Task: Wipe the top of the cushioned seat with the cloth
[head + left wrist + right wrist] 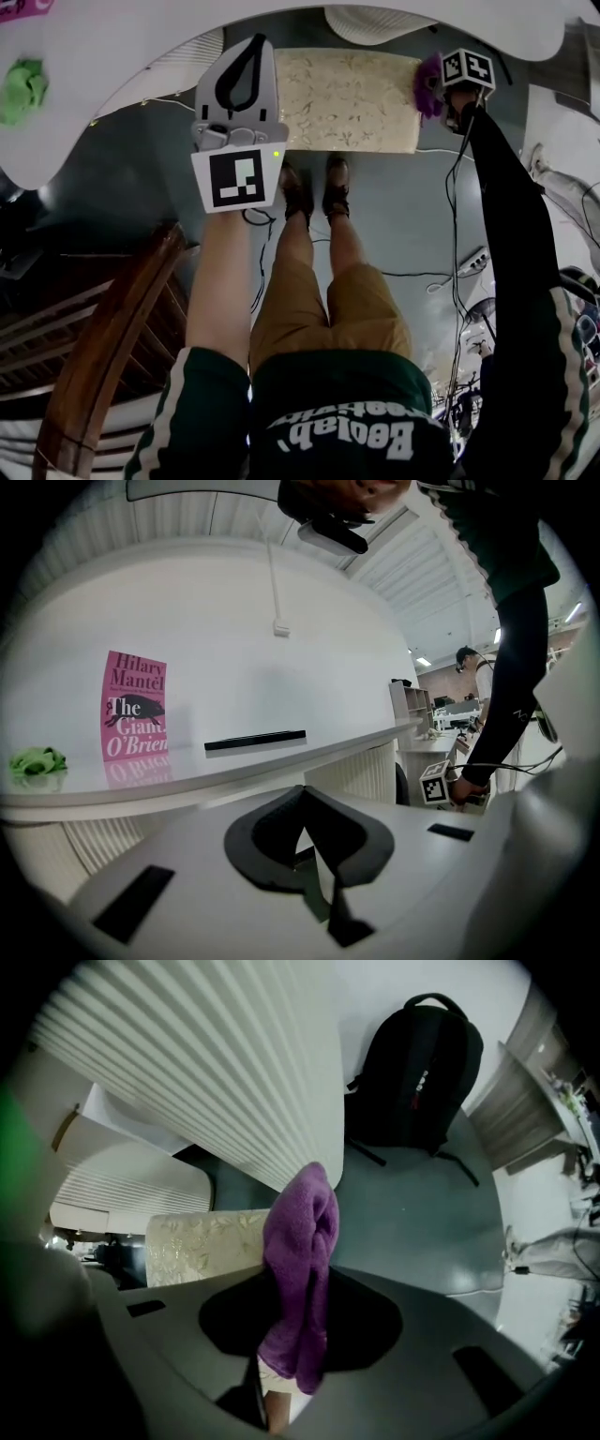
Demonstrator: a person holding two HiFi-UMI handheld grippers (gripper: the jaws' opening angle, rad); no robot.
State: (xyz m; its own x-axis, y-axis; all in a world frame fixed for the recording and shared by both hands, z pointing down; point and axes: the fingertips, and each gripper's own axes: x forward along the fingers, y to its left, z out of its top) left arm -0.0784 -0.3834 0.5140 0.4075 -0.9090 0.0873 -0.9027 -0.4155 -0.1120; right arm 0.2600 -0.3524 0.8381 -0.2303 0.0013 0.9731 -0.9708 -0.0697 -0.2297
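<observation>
The cloth [300, 1269] is fluffy purple fleece; the cushioned seat [347, 98] wears cream woven fabric with a faint sheen; the white surface [206, 767] is glossy enough to mirror a paper book cover [134, 705]; the floor [394, 216] looks smooth.

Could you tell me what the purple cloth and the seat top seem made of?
The cloth looks like fleece or microfibre: fuzzy, matte nap. The seat top looks like cream woven upholstery with a leaf pattern and faint sheen; the fibre is unclear.

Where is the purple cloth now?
Head view, upper right: the purple cloth is clamped in the right claw, at the right end of the cushioned seat.
</observation>
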